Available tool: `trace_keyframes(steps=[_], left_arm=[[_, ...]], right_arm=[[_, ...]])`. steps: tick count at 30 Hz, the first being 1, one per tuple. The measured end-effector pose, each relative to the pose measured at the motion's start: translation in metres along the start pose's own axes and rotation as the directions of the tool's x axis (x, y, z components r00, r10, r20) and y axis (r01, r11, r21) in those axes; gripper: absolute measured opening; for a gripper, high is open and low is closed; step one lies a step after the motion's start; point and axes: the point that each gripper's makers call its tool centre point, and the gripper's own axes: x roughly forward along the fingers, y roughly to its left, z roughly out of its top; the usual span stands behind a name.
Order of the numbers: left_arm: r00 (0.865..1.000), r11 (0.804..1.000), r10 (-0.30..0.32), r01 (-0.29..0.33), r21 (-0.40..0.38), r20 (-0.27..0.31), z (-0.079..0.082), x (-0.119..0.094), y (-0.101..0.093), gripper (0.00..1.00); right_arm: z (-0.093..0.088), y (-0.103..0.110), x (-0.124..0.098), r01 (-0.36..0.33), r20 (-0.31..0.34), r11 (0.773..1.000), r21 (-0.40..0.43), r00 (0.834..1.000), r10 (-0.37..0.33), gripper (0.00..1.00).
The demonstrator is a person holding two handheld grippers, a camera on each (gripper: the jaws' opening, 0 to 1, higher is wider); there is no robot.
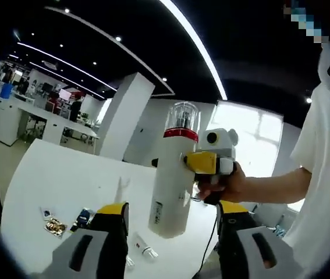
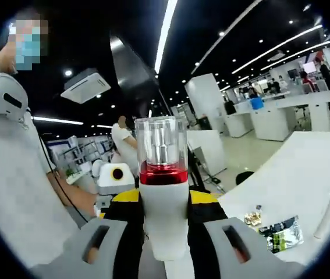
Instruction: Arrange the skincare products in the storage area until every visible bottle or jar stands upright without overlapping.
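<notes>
The bottle (image 2: 163, 200), a white pump type with a red collar and a clear cap, is being held off the table (image 1: 66, 174) by the right gripper (image 2: 163, 232), whose jaws are pressing against its body from both sides. In the left gripper view the same bottle (image 1: 173, 174) is hanging in the air above the white surface, tilted slightly, with the right gripper (image 1: 202, 164) clamped across its middle and a hand (image 1: 226, 183) behind it. The left gripper (image 1: 170, 250) is standing with its jaws apart and nothing between them.

Progress judgement: the task is looking early. 1 bottle is in transit and not yet set down. At least 1 small tube (image 1: 144, 249) is lying flat on the table near the left gripper, so it is still needing to be stood up. Small packets (image 1: 54, 224) are also lying loose on the surface; in the right gripper view similar packets (image 2: 281, 232) are resting on the table (image 2: 310, 168).

Limits of view: no storage area is clearly identifiable. The packets are too small to read. The lower end of the bottle is being cut off behind the right gripper in its own view. The left gripper jaws are covering part of the table in front of them.
</notes>
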Motion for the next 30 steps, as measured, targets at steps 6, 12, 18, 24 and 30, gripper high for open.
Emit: trace_keyframes(steps=[6,12,18,24,30], left_arm=[[0.997,0.998,-0.066,0.066,-0.014,-0.038,-0.005,-0.001,-0.015,0.53],[0.988,0.991,-0.130,0.126,-0.053,-0.082,-0.016,-0.003,-0.026,0.45],[0.982,0.988,-0.155,0.153,-0.027,-0.110,-0.025,-0.003,-0.034,0.38],[0.985,0.988,-0.155,0.157,0.015,-0.078,-0.023,-0.005,-0.035,0.38],[0.981,0.986,-0.145,0.154,0.057,-0.128,-0.033,-0.007,-0.034,0.34]], right_arm=[[-0.003,0.028,0.010,-0.147,-0.034,0.989,0.000,0.989,0.147,0.25],[-0.014,0.052,0.020,-0.257,-0.086,0.966,-0.005,0.963,0.255,0.25],[-0.028,0.060,0.028,-0.298,-0.116,0.955,0.007,0.948,0.297,0.26],[-0.037,0.064,0.031,-0.316,-0.120,0.949,0.020,0.941,0.316,0.26],[-0.048,0.060,0.027,-0.319,-0.115,0.946,0.057,0.939,0.324,0.27]])
